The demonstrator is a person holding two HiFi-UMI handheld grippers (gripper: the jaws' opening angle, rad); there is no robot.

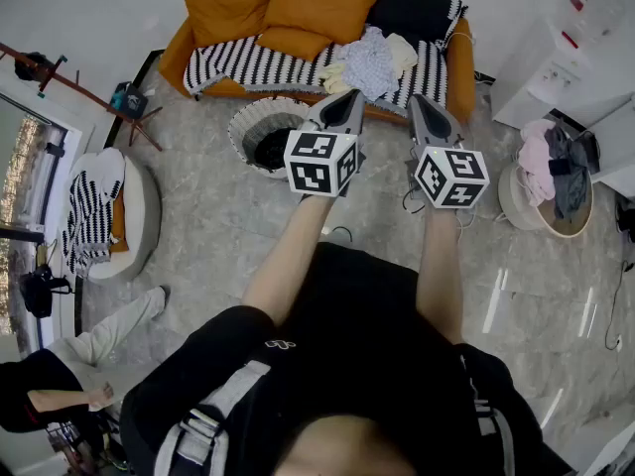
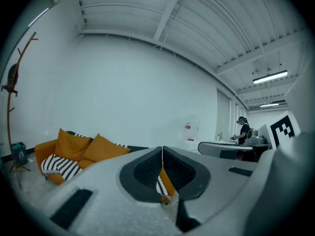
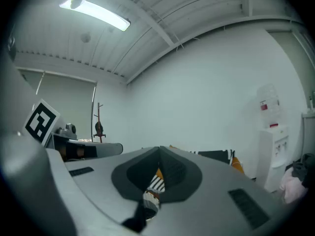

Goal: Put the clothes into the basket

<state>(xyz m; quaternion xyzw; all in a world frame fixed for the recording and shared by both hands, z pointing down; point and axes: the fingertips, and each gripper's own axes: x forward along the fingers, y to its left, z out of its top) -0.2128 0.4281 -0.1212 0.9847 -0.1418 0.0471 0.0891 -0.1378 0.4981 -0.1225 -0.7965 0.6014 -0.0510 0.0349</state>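
Note:
A pile of pale clothes (image 1: 369, 60) lies on the orange sofa (image 1: 458, 67), on its striped blanket. A round striped basket (image 1: 260, 135) stands on the floor in front of the sofa. My left gripper (image 1: 351, 97) is held level in front of me, just right of and above the basket, jaws shut with nothing in them. My right gripper (image 1: 420, 101) hovers beside it, also shut and empty. Both point toward the sofa. In the left gripper view the closed gripper (image 2: 162, 150) faces the sofa cushions (image 2: 78, 149); in the right gripper view the gripper (image 3: 159, 149) is closed too.
A second basket (image 1: 519, 206) holding pink and dark clothes sits at the right by white cabinets (image 1: 556, 62). A round pouf (image 1: 139, 216) with a striped cloth is at the left, a coat rack (image 1: 60, 77) behind it. A person (image 1: 60, 385) sits at lower left.

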